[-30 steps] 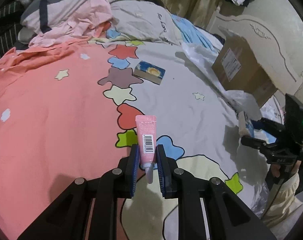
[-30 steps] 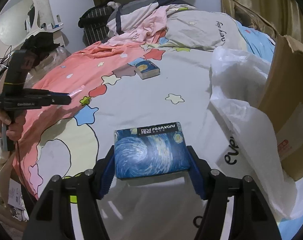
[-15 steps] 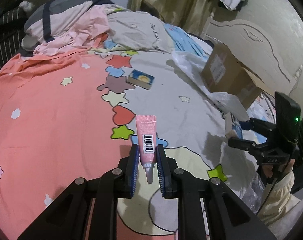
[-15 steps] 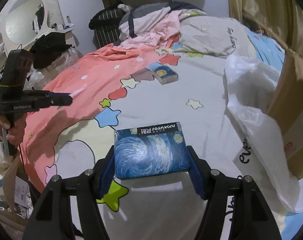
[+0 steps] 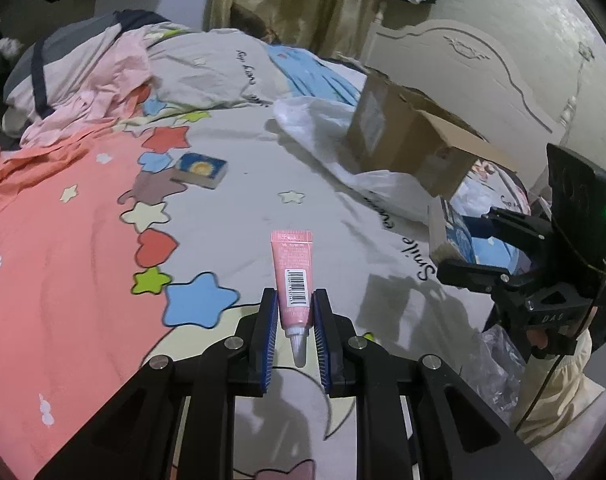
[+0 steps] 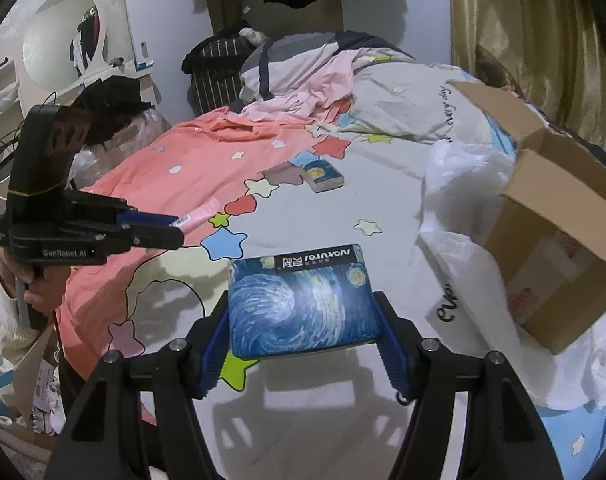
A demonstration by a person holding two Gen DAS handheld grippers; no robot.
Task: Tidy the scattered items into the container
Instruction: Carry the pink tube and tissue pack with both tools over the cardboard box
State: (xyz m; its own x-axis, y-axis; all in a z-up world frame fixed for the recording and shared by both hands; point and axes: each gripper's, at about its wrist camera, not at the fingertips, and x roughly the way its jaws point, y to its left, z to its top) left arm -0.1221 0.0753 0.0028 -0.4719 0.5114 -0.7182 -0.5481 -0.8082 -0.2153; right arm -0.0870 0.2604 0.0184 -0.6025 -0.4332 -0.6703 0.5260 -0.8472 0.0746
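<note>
1. Left wrist view: the left gripper [image 5: 294, 314] is clamped on a pink tube [image 5: 293, 280]. The tube stands upright between the blue pads, cap toward the camera, barcode showing, above the bed [image 5: 263, 176].
2. A small blue box [image 5: 199, 169] lies on the bedspread at far left of centre, beside the coloured stars.
3. An open carton [image 5: 415, 140] sits far right on the bed, resting on a white bag [image 5: 367, 176] spread under and before it.
4. At the right edge the right gripper [image 5: 455, 242] appears from the side, holding a blue pack edge-on, near the carton.
5. Crumpled bedclothes [image 5: 91, 76] are heaped at the far left.
6. Right wrist view: the right gripper [image 6: 303, 320] is clamped on a wide blue pack [image 6: 301, 300] with a swirl pattern, held flat between the pads, above the bed [image 6: 343, 208].
7. The carton [image 6: 559, 216] lies at right, its mouth open to the left, on the white bag [image 6: 455, 200].
8. The small blue box [image 6: 323, 176] lies far centre, well apart from the carton.
9. At left a hand [image 6: 35, 284] holds the left gripper [image 6: 179, 224], with the pink tube [image 6: 201, 214] sticking out of it.
</note>
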